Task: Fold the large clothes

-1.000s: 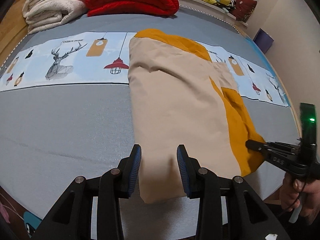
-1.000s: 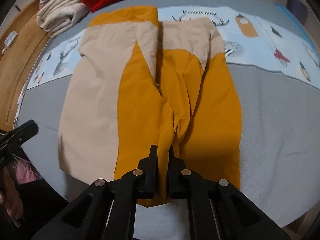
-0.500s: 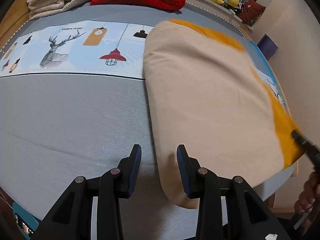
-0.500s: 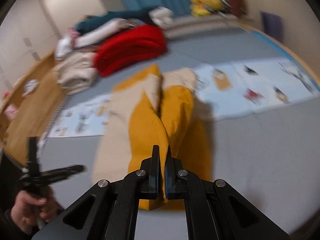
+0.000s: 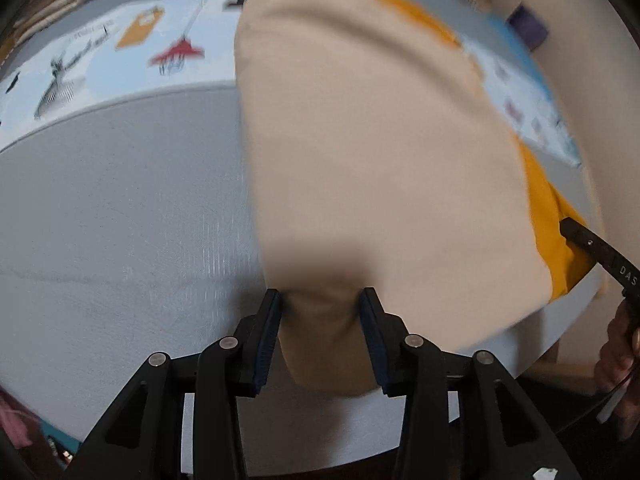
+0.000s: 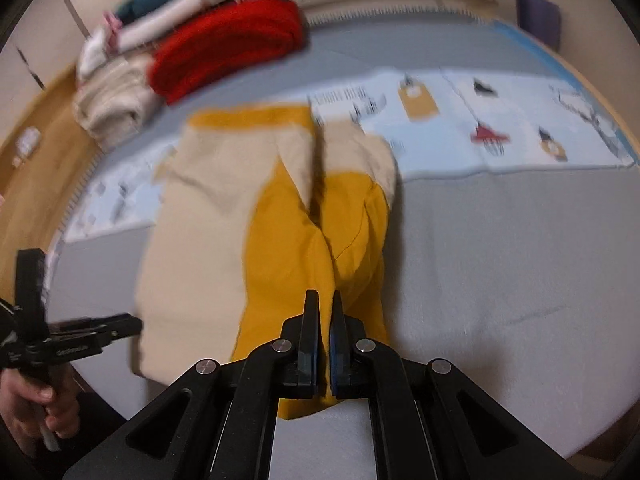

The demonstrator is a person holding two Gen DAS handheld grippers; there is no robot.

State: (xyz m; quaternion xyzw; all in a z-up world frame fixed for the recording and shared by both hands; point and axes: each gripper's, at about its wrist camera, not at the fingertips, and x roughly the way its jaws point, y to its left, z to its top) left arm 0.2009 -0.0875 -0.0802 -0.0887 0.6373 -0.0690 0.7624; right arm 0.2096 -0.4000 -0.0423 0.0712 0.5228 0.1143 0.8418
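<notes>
The bed (image 6: 500,248) carries a grey cover with a pale blue printed strip (image 6: 500,132) across it. A stack of folded blankets, one red (image 6: 228,48), sits at the far edge.

The garment (image 5: 380,152), beige with mustard panels, lies on the cover across the printed strip, its near end reaching the bed's near edge. In the right wrist view, a beige panel lies on the left and two mustard folds rise to a ridge in the middle.

The right gripper (image 6: 325,336) is clamped on the mustard ridge at the near end; cloth fills the thin gap between the pads. In the left wrist view, its tip meets the mustard corner at the right edge.

The left gripper (image 5: 320,336) points steeply down at the beige near corner. Its jaws have just been opening and stand partly apart, with beige cloth between them. The view is blurred; pad contact cannot be told.

A hand (image 6: 36,404) holds the left gripper's handle.
</notes>
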